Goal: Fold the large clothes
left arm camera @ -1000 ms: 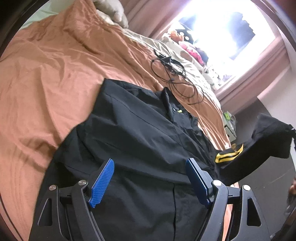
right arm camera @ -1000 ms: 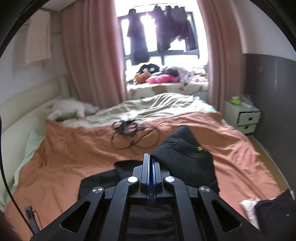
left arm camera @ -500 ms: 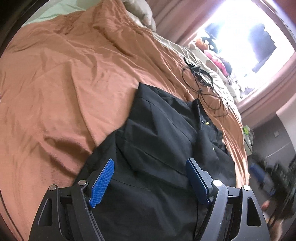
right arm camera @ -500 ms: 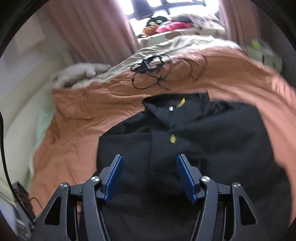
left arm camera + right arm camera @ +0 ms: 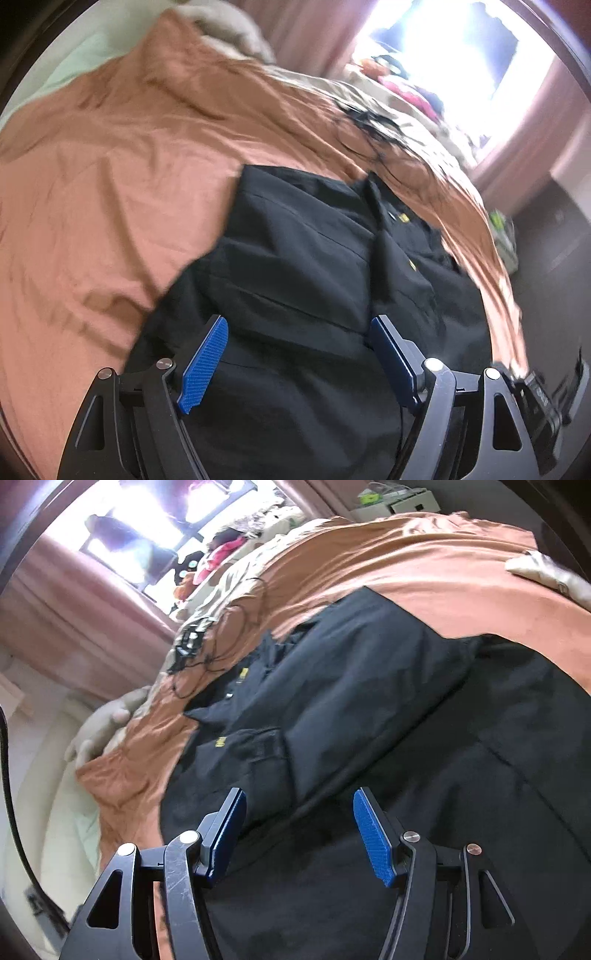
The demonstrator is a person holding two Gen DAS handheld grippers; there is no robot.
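A large black jacket (image 5: 314, 266) with small yellow labels lies spread on the orange bedspread (image 5: 110, 177), collar toward the window, both sleeves folded in over the body. It also shows in the right wrist view (image 5: 369, 701). My left gripper (image 5: 299, 339) is open and empty, hovering over the jacket's lower left part. My right gripper (image 5: 299, 819) is open and empty, hovering over the jacket's lower part, blue pads (image 5: 373, 834) apart.
A tangle of black cables (image 5: 369, 129) lies on the bedspread beyond the collar, also in the right wrist view (image 5: 207, 642). A white plush toy (image 5: 103, 727) lies near the headboard. A pale cloth (image 5: 546, 572) lies at the bed's right edge. A nightstand (image 5: 399, 502) stands by the wall.
My right gripper opened and let go of the black sleeve, which now lies folded over the jacket. Both grippers dropped closer over the jacket's lower part.
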